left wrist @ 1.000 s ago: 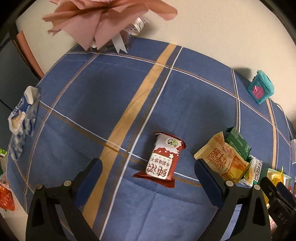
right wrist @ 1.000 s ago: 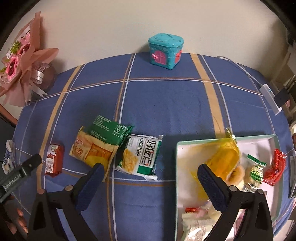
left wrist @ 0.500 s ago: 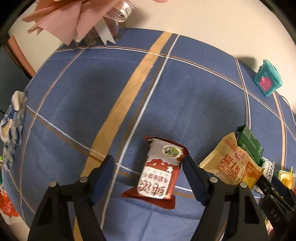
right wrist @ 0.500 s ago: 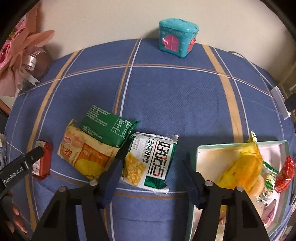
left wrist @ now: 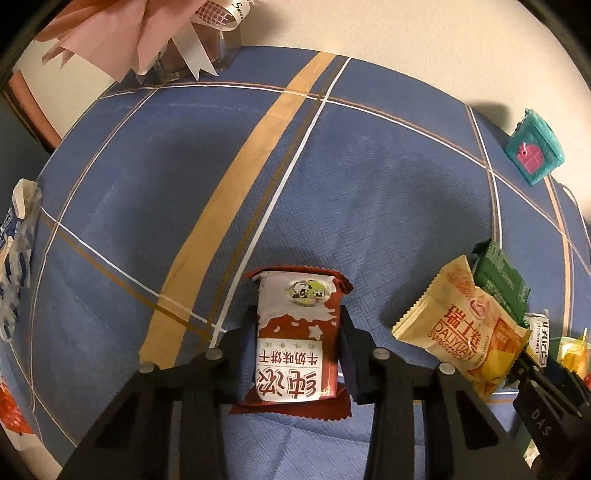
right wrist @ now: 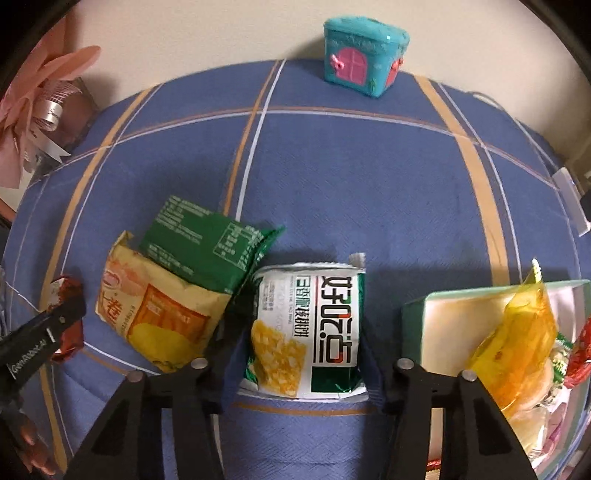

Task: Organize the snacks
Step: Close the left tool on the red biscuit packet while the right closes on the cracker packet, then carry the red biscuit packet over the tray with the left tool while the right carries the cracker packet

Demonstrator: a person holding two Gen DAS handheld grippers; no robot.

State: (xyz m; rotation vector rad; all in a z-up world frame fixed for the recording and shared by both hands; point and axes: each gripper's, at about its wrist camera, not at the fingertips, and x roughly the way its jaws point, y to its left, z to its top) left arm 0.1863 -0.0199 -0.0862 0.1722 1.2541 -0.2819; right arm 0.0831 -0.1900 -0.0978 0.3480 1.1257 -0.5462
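Note:
My left gripper [left wrist: 295,332] is shut on a red and white biscuit packet [left wrist: 297,332] that rests on the blue tablecloth. My right gripper [right wrist: 299,332] is shut on a green and white corn snack packet [right wrist: 306,328], also on the cloth. A yellow Swiss roll packet [right wrist: 155,310] lies to its left, partly over a dark green packet [right wrist: 207,243]. A pale green tray [right wrist: 417,317] at the right holds a yellow wrapped snack [right wrist: 517,343] and several others. The yellow packet [left wrist: 465,336] and green packet [left wrist: 500,277] also show in the left wrist view.
A teal toy house [right wrist: 364,55] stands at the table's far edge by the wall. A pink bouquet [left wrist: 122,33] sits at the far left corner. A blue and white bag [left wrist: 16,251] hangs at the left edge. A white charger [right wrist: 570,195] lies at the right.
Both grippers have moved down and forward and closed: the left onto the red biscuit packet, the right onto the corn snack packet.

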